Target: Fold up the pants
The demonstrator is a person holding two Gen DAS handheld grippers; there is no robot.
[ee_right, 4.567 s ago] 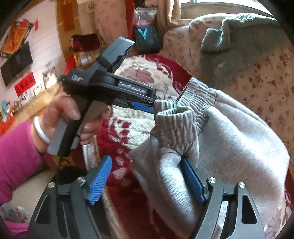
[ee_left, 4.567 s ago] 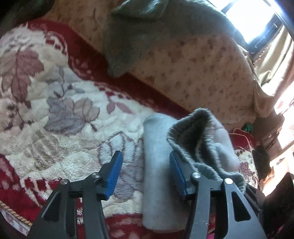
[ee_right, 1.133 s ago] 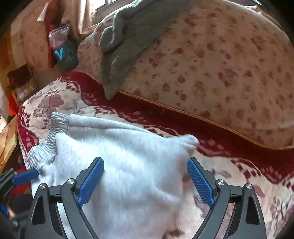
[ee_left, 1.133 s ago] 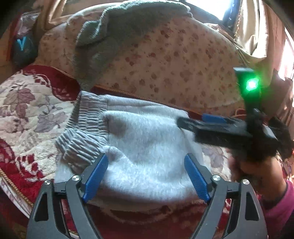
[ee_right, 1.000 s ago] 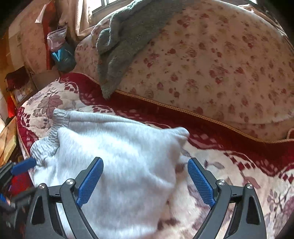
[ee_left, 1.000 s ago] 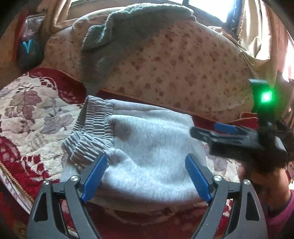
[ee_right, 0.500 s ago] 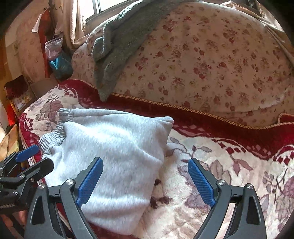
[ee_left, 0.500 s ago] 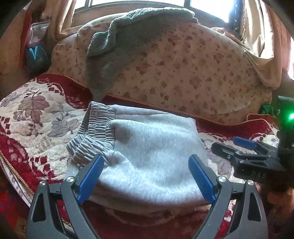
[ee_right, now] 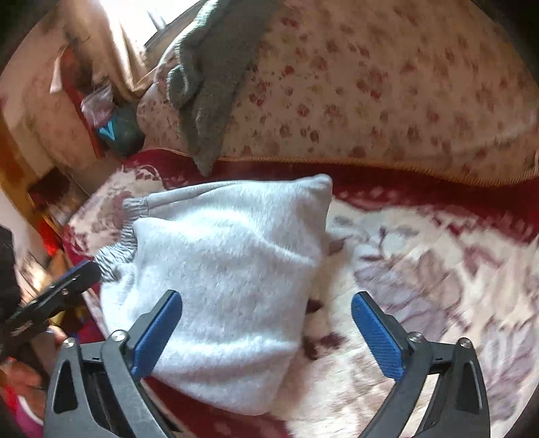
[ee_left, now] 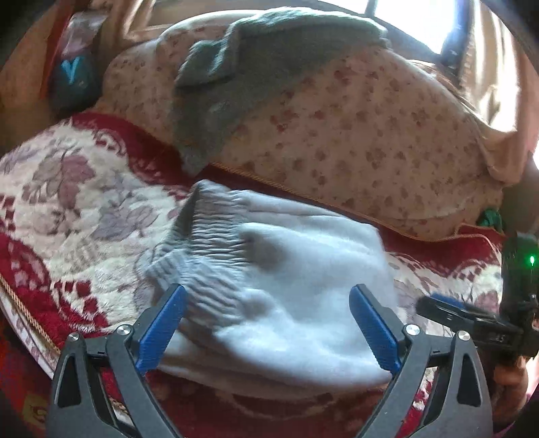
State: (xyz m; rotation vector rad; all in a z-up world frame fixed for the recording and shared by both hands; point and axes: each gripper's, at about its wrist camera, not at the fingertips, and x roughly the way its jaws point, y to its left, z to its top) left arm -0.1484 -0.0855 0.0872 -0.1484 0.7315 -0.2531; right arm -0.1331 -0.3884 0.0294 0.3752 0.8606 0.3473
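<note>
The light grey pants [ee_left: 289, 279] lie folded into a compact bundle on the red and cream floral blanket [ee_left: 70, 202], ribbed waistband to the left. My left gripper [ee_left: 269, 323] is open and empty, just in front of the bundle. My right gripper [ee_right: 266, 326] is open and empty, hovering over the bundle's right edge; the pants [ee_right: 229, 262] fill the left of its view. The right gripper also shows at the right edge of the left wrist view [ee_left: 471, 320], and the left gripper at the left edge of the right wrist view [ee_right: 50, 296].
A floral sofa backrest [ee_left: 337, 128] rises behind the blanket, with a dark grey towel [ee_left: 242, 74] draped over it. A bright window [ee_left: 421, 20] is behind. Bags and clutter [ee_right: 114, 121] sit at the sofa's left end.
Over the past seconds both grippers let go of the pants, which now lie folded. In the last half second both views shifted slightly with motion blur; the right gripper pulled back toward the bundle's right.
</note>
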